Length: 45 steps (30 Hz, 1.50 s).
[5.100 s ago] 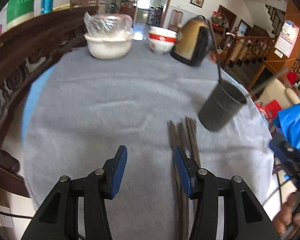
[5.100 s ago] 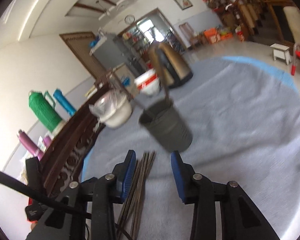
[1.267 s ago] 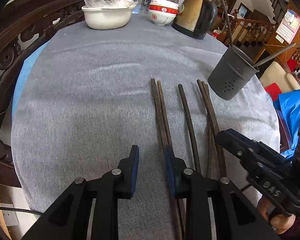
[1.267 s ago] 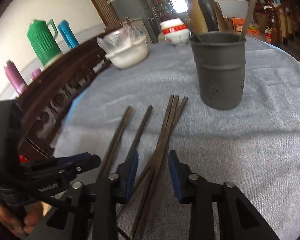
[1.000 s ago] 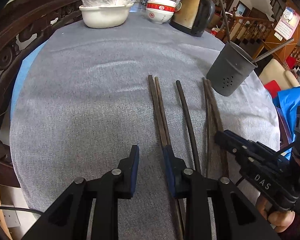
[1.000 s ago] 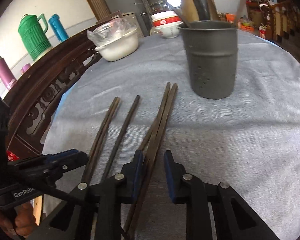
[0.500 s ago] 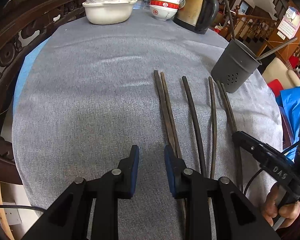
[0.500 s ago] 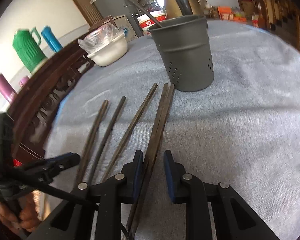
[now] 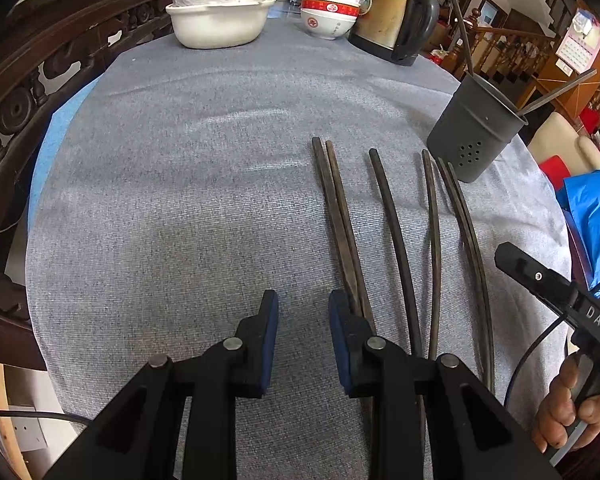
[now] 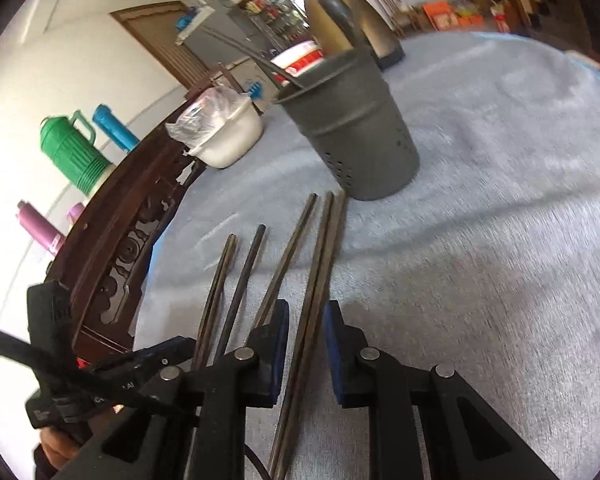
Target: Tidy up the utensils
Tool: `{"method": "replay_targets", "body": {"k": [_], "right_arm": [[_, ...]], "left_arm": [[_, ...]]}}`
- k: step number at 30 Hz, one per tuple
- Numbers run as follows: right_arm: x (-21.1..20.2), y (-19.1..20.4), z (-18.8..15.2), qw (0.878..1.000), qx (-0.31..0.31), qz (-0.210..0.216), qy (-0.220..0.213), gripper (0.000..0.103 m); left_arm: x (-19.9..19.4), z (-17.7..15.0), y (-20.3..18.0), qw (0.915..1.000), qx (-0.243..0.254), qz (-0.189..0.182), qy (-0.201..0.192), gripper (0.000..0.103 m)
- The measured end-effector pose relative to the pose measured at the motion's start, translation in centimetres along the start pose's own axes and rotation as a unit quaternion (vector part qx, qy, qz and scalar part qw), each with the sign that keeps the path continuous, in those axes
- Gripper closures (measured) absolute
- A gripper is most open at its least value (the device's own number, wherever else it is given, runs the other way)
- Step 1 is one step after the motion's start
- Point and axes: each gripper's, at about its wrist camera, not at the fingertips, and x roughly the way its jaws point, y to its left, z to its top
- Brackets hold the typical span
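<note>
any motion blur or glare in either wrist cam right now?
Left wrist view: sharp, chopsticks and cloth weave crisp; soft sheen on the tablecloth; strong fisheye bowing. Right wrist view: motion-smeared, cloth streaked at right, utensil holder and kettle soft; only the right gripper stays sharp; horizon tilted.

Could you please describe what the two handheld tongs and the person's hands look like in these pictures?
Both the left tongs and right tongs are matte black angular linkages with silver pivot pins and blue pads. White lettering reading DAS marks the right unit's body. A black cable trails from the left unit. The bare right hand shows no sleeve.
</note>
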Motion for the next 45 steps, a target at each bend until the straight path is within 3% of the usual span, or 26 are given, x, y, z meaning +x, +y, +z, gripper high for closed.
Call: {"method": "replay_targets", "body": {"k": [8, 18, 37, 45], "right_arm": [[0.8, 0.8, -0.7, 0.998, -0.04, -0.057, 0.002, 0.082], [0.7, 0.5, -0.6, 0.997, -0.046, -0.057, -0.012, 0.082], [0.8, 0.4, -0.6, 0.998, -0.043, -0.048, -0.009, 0.081], [0.9, 0.3, -0.6, 0.998, -0.04, -0.045, -0.008, 0.081]], "left_arm": [[-0.3, 0.4, -0.2, 0.9999, -0.007, -0.013, -0.001, 0.076], [0.0, 1.0, -0.9, 0.9997, -0.007, -0.023, -0.004, 0.076], [1.6, 2.8, -2.3, 0.9999, 0.011, -0.01, 0.002, 0.074], [1.3, 2.8, -0.4, 1.0, -0.008, 0.001, 0.001, 0.062]]}}
